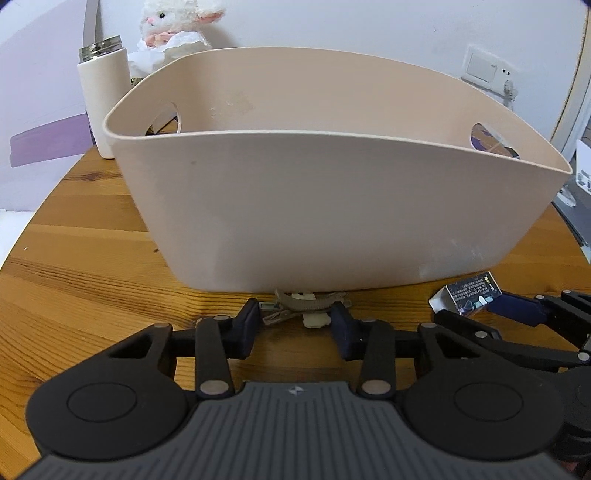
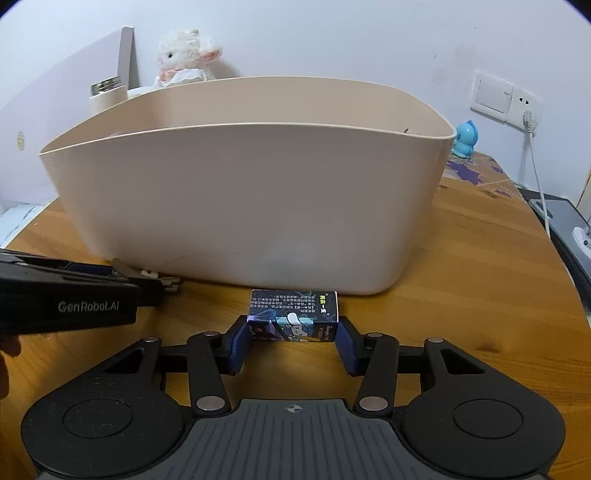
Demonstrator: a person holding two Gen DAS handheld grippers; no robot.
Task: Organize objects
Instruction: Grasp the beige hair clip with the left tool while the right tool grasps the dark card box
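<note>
A large beige plastic basket (image 1: 332,206) stands on the round wooden table, also in the right wrist view (image 2: 243,206). A beige hair clip (image 1: 306,304) with a small white ornament lies on the table against the basket's front wall. My left gripper (image 1: 294,325) is open with its fingers on either side of the clip. A small dark printed box (image 2: 293,317) lies in front of the basket. My right gripper (image 2: 293,341) has its pads touching both ends of the box. The box (image 1: 467,293) and the right gripper's finger also show at the left wrist view's right.
A white thermos (image 1: 101,99) and a plush lamb (image 1: 177,26) stand behind the basket on the left. A blue figurine (image 2: 465,140) and a patterned mat (image 2: 480,173) are at the right rear. A wall socket with a cable (image 2: 532,155) is on the right.
</note>
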